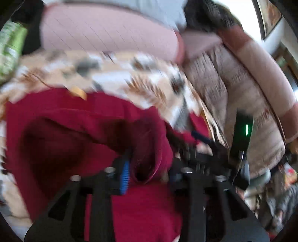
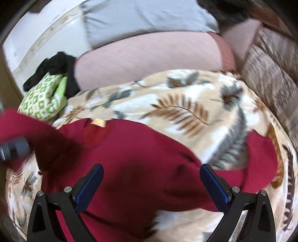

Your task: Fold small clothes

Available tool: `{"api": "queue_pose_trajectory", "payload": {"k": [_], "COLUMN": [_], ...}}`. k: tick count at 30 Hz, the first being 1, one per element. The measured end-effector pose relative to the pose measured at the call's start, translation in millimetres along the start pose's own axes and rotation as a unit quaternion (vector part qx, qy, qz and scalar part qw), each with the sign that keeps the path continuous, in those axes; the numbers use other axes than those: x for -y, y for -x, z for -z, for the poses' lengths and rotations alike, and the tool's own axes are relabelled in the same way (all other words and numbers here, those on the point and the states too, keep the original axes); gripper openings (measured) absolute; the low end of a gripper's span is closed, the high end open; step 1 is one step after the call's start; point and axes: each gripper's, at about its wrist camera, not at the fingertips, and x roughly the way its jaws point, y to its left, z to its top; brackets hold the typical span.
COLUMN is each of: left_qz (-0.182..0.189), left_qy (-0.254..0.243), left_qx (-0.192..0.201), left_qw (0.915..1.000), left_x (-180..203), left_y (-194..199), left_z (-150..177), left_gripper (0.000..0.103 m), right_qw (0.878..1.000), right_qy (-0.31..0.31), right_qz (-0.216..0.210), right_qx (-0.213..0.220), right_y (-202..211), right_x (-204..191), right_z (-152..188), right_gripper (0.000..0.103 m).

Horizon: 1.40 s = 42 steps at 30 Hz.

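A: Left wrist view first. What is under the camera?

B: A dark red garment (image 1: 78,130), bunched and heavily blurred, lying on a beige leaf-print blanket (image 1: 119,74). A fold of the red cloth stands up between the fingers of the left gripper (image 1: 149,173). The blue ribbed pad (image 1: 125,177) on one finger sits at the edge of that fold.

A: Is the claw pinching it?

B: I cannot tell. The jaws stand part way apart with cloth in the gap, but the blur and the cloth hide the other pad, so contact on both sides is unclear.

A: Anything else there?

B: A pink pillow (image 1: 108,31) beyond the blanket, a brownish quilt (image 1: 232,93) at the right, and a black device with a green light (image 1: 242,135) just right of the gripper.

A: Now the right wrist view.

B: The same garment (image 2: 141,152) spreads across the blanket (image 2: 186,96), one sleeve reaching right, the other part rising at the left toward a dark cylindrical object (image 2: 14,149). The right gripper (image 2: 151,179) hangs over the middle of the cloth with its blue-padded fingers (image 2: 89,184) spread wide, nothing pinched between them.

A: And further back?

B: The pink pillow (image 2: 149,55), a grey pillow (image 2: 141,16) behind it, and a green-and-white patterned cloth (image 2: 42,96) beside black fabric (image 2: 54,65) at the left.
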Motion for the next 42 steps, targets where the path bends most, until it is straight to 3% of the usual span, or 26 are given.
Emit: {"api": "queue_pose_trajectory", "payload": {"k": [2,6,9,10,12,14,16,19,20,22,25,27,30,32,35,37,38,39,41,42], "left_qz": [0.011,-0.013,-0.089,-0.132,-0.200,-0.243,-0.243,-0.255,-0.259,-0.256,-0.257,-0.256,-0.258,-0.263,-0.261,-0.256,-0.253,-0.251,-0.249,-0.248], "left_qy": [-0.019,-0.023,-0.006,-0.001,0.005,0.018,0.031,0.032,0.032,0.032,0.017,0.016,0.021,0.022,0.020,0.022,0.024,0.025,0.027,0.028], "left_qx": [-0.006,0.032,0.069,0.076,0.080,0.062,0.039,0.010,0.008,0.013,0.022,0.026,0.033,0.036,0.040,0.040,0.041,0.042,0.045,0.047], "left_qw": [0.9997,0.9991,0.9936,0.9883,0.9765,0.9679,0.9688,0.9663,0.9653,0.9661,0.9661,0.9662,0.9653,0.9640,0.9643,0.9656,0.9662,0.9667,0.9672,0.9672], "left_x": [5.7,-13.9,-49.4,-65.2,-89.3,-118.8,-139.6,-155.9,-160.9,-164.6,-162.1,-162.6,-163.0,-162.2,-162.5,-164.2,-164.9,-165.5,-166.1,-166.5], "left_y": [7.4,57.0,76.7,77.9,69.2,53.0,34.9,11.1,7.2,7.3,8.5,9.5,8.8,7.0,7.8,8.1,8.8,9.4,10.3,10.7], "left_z": [8.8,16.7,20.9,21.7,24.6,30.1,37.2,52.6,58.2,65.5,71.1,73.9,73.7,74.0,75.4,74.8,74.7,74.8,75.4,76.0], "left_gripper": [0.046,0.074,0.078,0.078,0.078,0.078,0.078,0.078,0.078,0.078,0.078,0.078,0.078,0.078,0.078,0.078,0.078,0.078,0.078,0.078], "right_qw": [1.000,0.997,0.995,0.994,0.995,0.995,0.992,0.977,0.971,0.959,0.957,0.957,0.971,0.978,0.972,0.961,0.958,0.955,0.945,0.941], "right_qy": [-0.025,-0.058,-0.048,-0.038,-0.007,0.050,0.108,0.196,0.220,0.262,0.268,0.276,0.236,0.203,0.194,0.225,0.242,0.262,0.283,0.286], "right_qz": [-0.005,-0.041,-0.082,-0.093,-0.097,-0.079,-0.062,-0.056,-0.047,-0.039,-0.059,-0.039,-0.028,-0.045,-0.125,-0.137,-0.128,-0.112,-0.118,-0.129], "right_qx": [-0.011,-0.022,-0.034,-0.037,-0.038,-0.030,-0.035,-0.068,-0.075,-0.103,-0.097,-0.081,-0.038,-0.037,-0.049,-0.078,-0.087,-0.086,-0.108,-0.124], "right_y": [1.2,1.0,-4.3,-5.8,-8.9,-17.1,-32.9,-61.5,-70.1,-89.2,-87.6,-79.5,-66.3,-71.5,-71.5,-82.2,-88.0,-94.4,-107.6,-112.8], "right_x": [16.7,32.4,21.2,14.8,0.9,-18.9,-36.7,-61.2,-66.1,-73.2,-71.1,-68.4,-59.7,-55.6,-66.5,-83.1,-89.8,-95.5,-101.6,-101.3], "right_z": [3.3,10.4,11.9,11.6,10.1,4.8,3.4,8.4,11.3,19.9,20.0,11.2,-15.8,-30.9,-28.1,-20.0,-15.6,-9.7,-0.8,2.3], "right_gripper": [0.102,0.102,0.102,0.102,0.102,0.102,0.102,0.099,0.091,0.063,0.040,0.001,0.000,0.000,0.002,0.025,0.056,0.065,0.061,0.035]}}
